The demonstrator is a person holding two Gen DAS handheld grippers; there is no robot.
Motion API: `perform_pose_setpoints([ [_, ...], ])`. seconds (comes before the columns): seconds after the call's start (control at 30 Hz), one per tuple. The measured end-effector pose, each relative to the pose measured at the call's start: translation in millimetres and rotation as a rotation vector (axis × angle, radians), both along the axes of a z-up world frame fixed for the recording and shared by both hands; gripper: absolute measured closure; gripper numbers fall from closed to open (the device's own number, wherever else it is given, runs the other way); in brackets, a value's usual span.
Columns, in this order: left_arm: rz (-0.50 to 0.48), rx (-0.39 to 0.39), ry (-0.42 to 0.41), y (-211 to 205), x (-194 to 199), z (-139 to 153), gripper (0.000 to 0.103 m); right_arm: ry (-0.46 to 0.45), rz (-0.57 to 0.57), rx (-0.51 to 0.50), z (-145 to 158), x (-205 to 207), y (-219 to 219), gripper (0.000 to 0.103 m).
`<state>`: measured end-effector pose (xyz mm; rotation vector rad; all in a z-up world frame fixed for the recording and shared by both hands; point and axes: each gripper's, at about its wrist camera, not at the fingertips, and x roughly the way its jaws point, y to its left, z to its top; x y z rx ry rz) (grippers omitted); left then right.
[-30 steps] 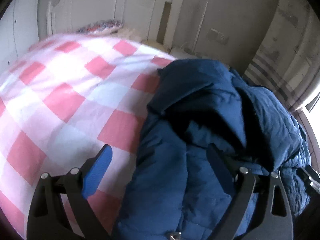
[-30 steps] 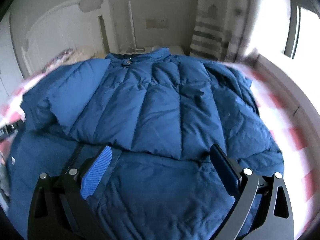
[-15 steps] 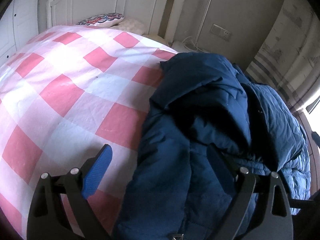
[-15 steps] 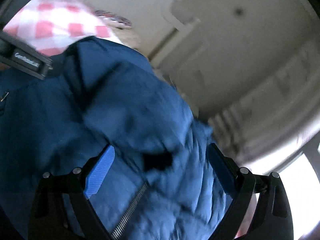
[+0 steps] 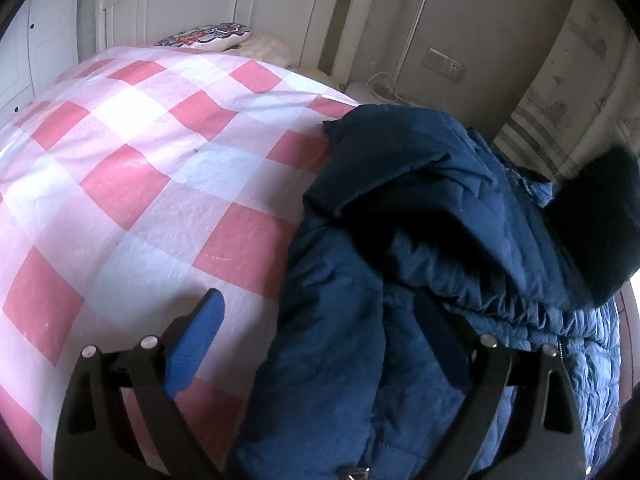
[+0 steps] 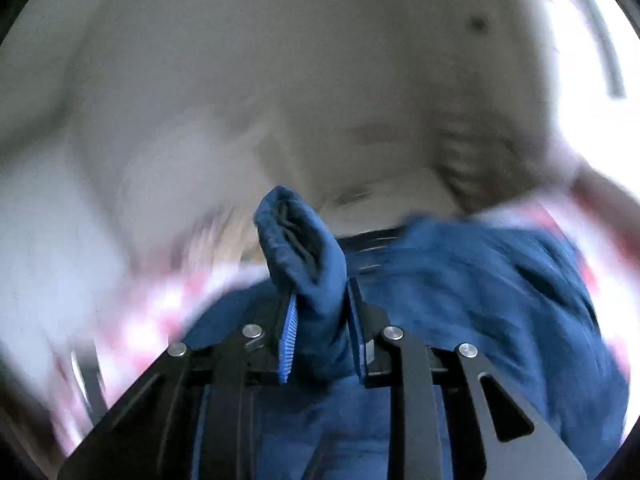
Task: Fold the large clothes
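R tool (image 6: 320, 330) just closed down, jaws narrow now, clamped on a bunched fold of the blue jacket (image 6: 480, 300). Cloth fills the gap between the pads and a tuft of it sticks up past the tips. R view is smeared w/ motion blur, so can't say exactly which part I've got: looks like a hem or cuff edge, not sure.

L tool (image 5: 324, 344) is wide, holding nothing. One pad sits over the pink check bedspread (image 5: 140, 200), the other over the jacket's near edge. Can't tell if it touches the fabric.

Jacket lies on the bed, on the side toward the wall w/ the socket (image 5: 446, 65), already heaped and partly doubled on itself. Headboard (image 5: 224, 4) and pillow (image 5: 204, 36) at the far end, well apart from it.

My read on doing this step right:
- grip is on a thick wad, puffy fill = slippery, so keep the clamp firm, don't relax mid-carry
- lift high enough that the panel clears the heap, else it drags and rumples the layer below
- carry across slow, lay it flat, edges lined up
- L tool probably should pin the near edge so the whole jacket doesn't slide w/ the pull
- risk: only an outer layer caught, fold goes skewed
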<state>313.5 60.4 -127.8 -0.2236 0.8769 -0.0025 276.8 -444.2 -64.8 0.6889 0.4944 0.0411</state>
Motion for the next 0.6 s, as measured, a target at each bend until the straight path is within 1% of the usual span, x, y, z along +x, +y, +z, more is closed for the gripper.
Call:
perform_pose_setpoints([
  [0.03, -0.001, 0.002, 0.002, -0.4, 0.2, -0.2, 0.008, 0.074, -0.059, 0.038, -14.0, -1.5, -23.8, 0.079],
  [0.07, 0.0, 0.002, 0.004, -0.1, 0.7, -0.7, 0.008, 0.122, -0.054, 0.037, -23.2, 0.7, -33.0, 0.077],
  [0.1, 0.0, 0.004, 0.007, -0.2, 1.0, -1.0, 0.008, 0.185, -0.016, 0.039, -37.5, 4.4, -39.0, 0.075],
  [0.13, 0.0, 0.004, 0.009, -0.2, 1.2, -1.2, 0.008, 0.212, 0.01, 0.051, -46.6, 5.9, -39.8, 0.075],
  [0.17, 0.0, 0.006, 0.01, -0.4, 1.3, -1.4, 0.008, 0.227, 0.026, 0.058, -53.1, 4.9, -40.3, 0.071],
  [0.23, 0.001, 0.004, 0.011, 0.2, 1.1, -1.6, 0.008, 0.21, 0.062, 0.089, -64.3, 3.2, -37.4, 0.048],
  [0.27, 0.002, 0.003, 0.01, 0.7, 1.2, -1.6, 0.008, 0.195, 0.074, 0.109, -66.2, 5.7, -36.6, 0.02],
  [0.3, 0.003, 0.001, 0.01, 1.1, 1.1, -1.7, 0.008, 0.169, 0.087, 0.129, -66.5, 5.1, -35.3, 0.011],
  [0.33, 0.004, -0.001, 0.01, 1.8, 1.2, -2.0, 0.008, 0.157, 0.083, 0.114, -64.5, 5.2, -31.5, 0.01],
  [0.43, 0.005, -0.004, 0.013, 2.4, 1.7, -2.7, 0.008, 0.173, 0.086, 0.086, -62.6, 16.7, -23.8, 0.01],
  [0.47, 0.005, -0.003, 0.016, 2.2, 2.3, -3.1, 0.008, 0.181, 0.075, 0.086, -62.5, 19.8, -21.9, 0.014],
  [0.5, 0.005, 0.0, 0.018, 2.1, 2.4, -3.2, 0.008, 0.191, 0.064, 0.087, -62.4, 23.9, -21.1, 0.02],
  [0.53, 0.005, 0.001, 0.019, 2.1, 2.5, -3.4, 0.008, 0.196, 0.061, 0.087, -64.0, 28.2, -20.0, 0.023],
  [0.57, 0.005, 0.0, 0.018, 2.3, 2.3, -3.2, 0.008, 0.207, 0.062, 0.073, -65.1, 34.9, -17.1, 0.034],
  [0.6, 0.006, -0.001, 0.018, 2.3, 2.2, -3.1, 0.008, 0.221, 0.071, 0.049, -66.3, 39.3, -12.1, 0.048],
])
